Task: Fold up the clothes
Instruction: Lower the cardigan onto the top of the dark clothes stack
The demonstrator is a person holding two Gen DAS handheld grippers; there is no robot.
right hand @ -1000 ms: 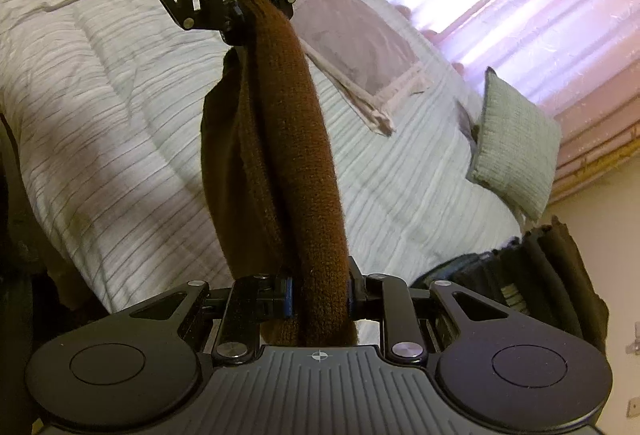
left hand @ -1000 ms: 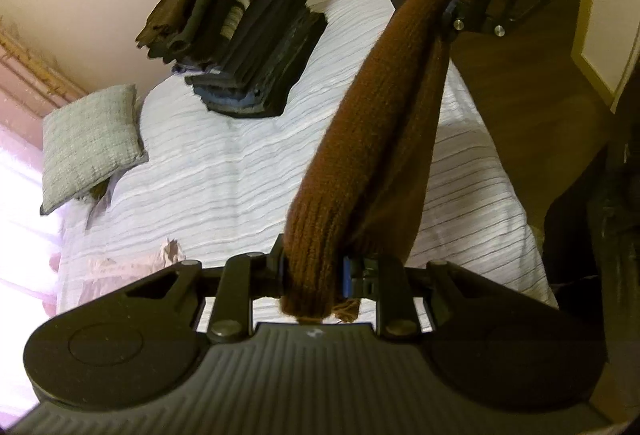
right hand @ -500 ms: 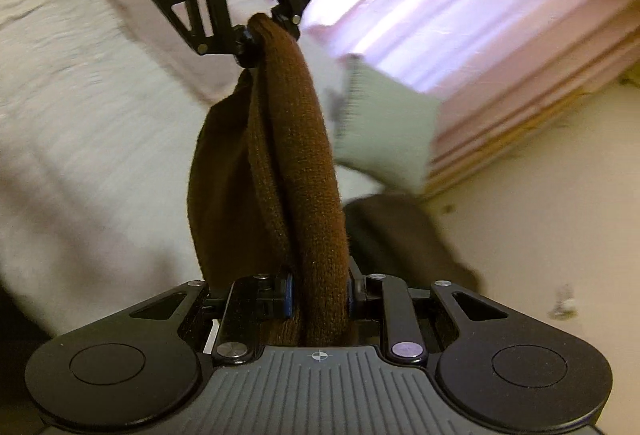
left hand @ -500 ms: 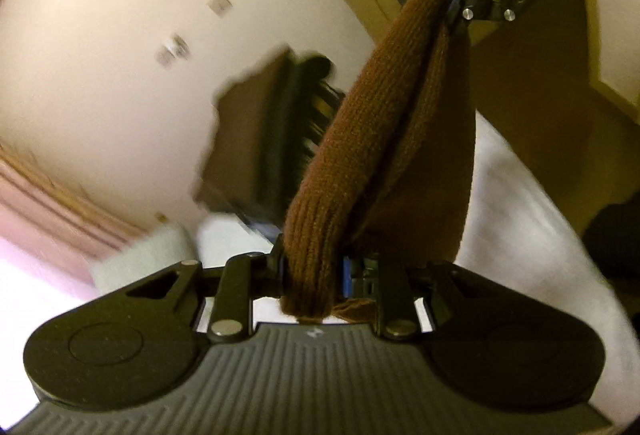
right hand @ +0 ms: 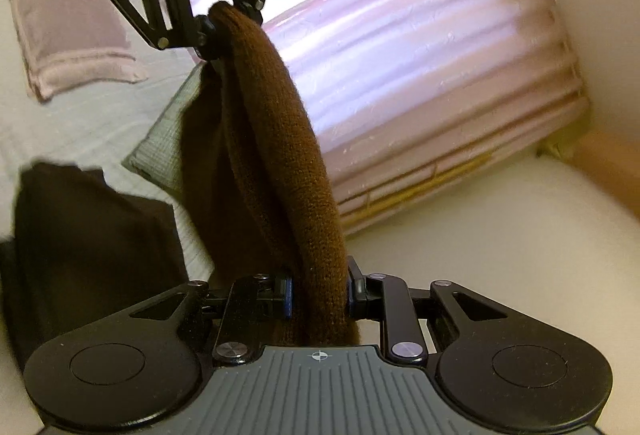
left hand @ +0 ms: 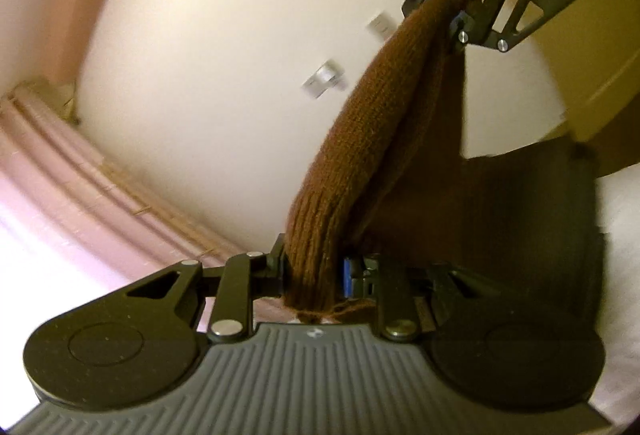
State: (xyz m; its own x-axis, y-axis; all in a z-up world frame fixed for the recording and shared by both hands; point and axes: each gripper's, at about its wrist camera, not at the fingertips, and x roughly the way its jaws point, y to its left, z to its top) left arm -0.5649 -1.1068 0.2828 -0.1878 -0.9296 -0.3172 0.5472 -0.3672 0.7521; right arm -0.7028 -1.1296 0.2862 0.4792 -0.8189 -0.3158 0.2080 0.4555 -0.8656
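A folded brown knitted garment (left hand: 372, 139) is stretched between both grippers and hangs in the air. My left gripper (left hand: 314, 275) is shut on one end of it. My right gripper (right hand: 320, 295) is shut on the other end of the brown garment (right hand: 288, 155). Each gripper shows in the other's view: the right gripper (left hand: 456, 17) at the top right, the left gripper (right hand: 218, 31) at the top left. A stack of dark folded clothes (left hand: 532, 211) lies just beyond the garment, and the same stack (right hand: 84, 235) sits low left in the right wrist view.
The bed with a pale striped cover (right hand: 80, 127) lies below. A grey cushion (right hand: 164, 139) and a pink pillow (right hand: 68, 23) rest on it. Pink curtains (right hand: 420, 55) and a cream wall (left hand: 220, 55) stand behind. A wooden door (left hand: 600, 55) is at the right.
Both grippers have swung up and across with the brown garment held taut between them. The views have tilted from the bed toward the wall and curtains, and the dark stack now sits close.
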